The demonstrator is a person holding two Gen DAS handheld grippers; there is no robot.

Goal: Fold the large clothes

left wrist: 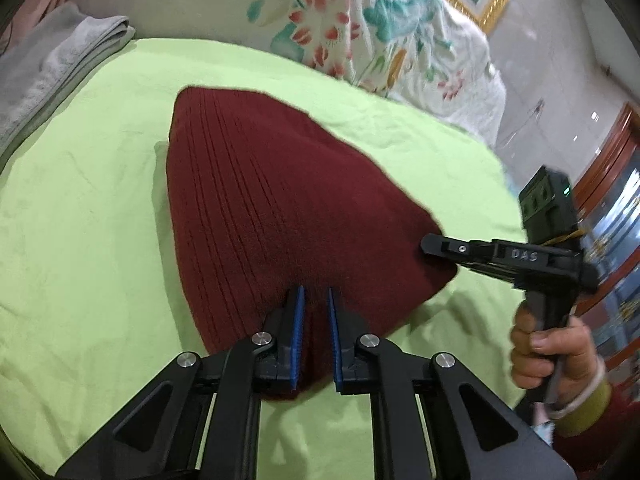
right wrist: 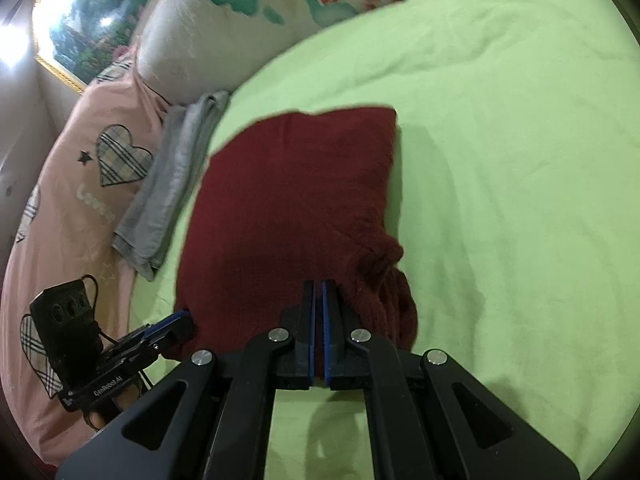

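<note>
Dark red knit sweater [left wrist: 280,208], folded into a rough block, lies on the lime green bed sheet [left wrist: 80,240], directly ahead of both claws. Left gripper [left wrist: 314,300] has its 2 blue pads nearly together with a fold of the sweater's near edge bunched between them; pads look pressed on the knit. Right gripper [right wrist: 319,292] is pinched tight on the sweater's near edge, a thin sliver of red fabric between its pads. In the left wrist view the right gripper [left wrist: 430,246] comes in from the right of the left claw, its tip touching the sweater's right corner, a hand [left wrist: 540,352] around its handle. In the right wrist view the left gripper [right wrist: 182,318] sits low to the left of the right claw, at the sweater's left corner. Folded grey towel [right wrist: 176,184] lies beyond and left of the right claw, just beside the sweater. Pink pillow with plaid hearts [right wrist: 80,184] sits farther left, floral quilt [left wrist: 340,28] beyond the sweater.
</note>
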